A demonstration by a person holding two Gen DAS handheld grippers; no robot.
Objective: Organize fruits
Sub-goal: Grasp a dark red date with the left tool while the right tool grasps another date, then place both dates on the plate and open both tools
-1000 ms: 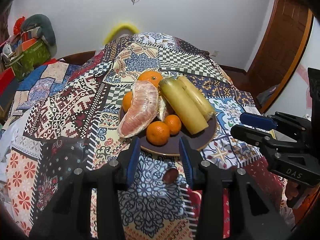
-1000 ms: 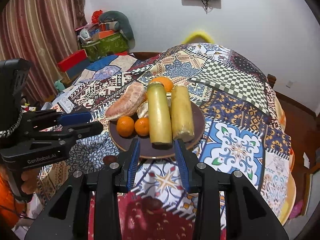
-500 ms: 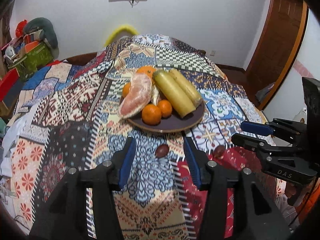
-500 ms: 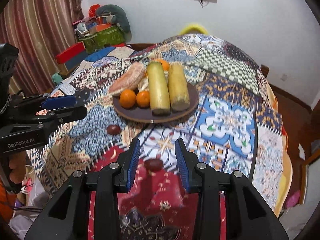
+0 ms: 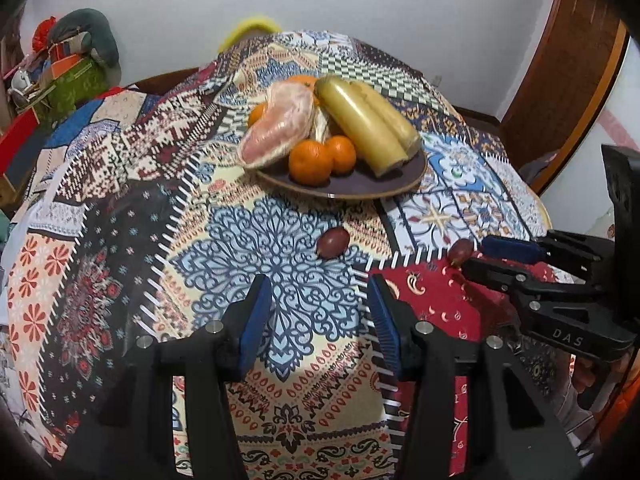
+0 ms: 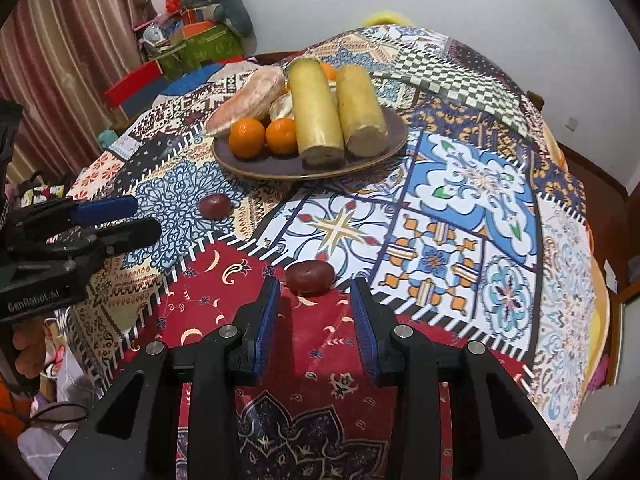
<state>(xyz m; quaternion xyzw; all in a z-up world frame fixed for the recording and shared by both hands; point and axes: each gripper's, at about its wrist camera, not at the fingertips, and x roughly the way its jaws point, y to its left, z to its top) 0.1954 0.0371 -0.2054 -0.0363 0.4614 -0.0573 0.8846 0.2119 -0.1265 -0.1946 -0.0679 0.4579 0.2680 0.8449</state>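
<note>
Each gripper was lined up behind one loose dark red fruit on the patterned cloth, apparently to collect it for the plate. The left gripper, jaws just widened and empty, had one fruit just ahead of its fingertips. The right gripper, jaws narrowly parted and empty, had the other fruit just beyond its tips.

Left gripper hangs over the cloth, jaws apart and empty, having just widened. A red fruit lies ahead, short of the plate. Right gripper noses at another red fruit.
</note>
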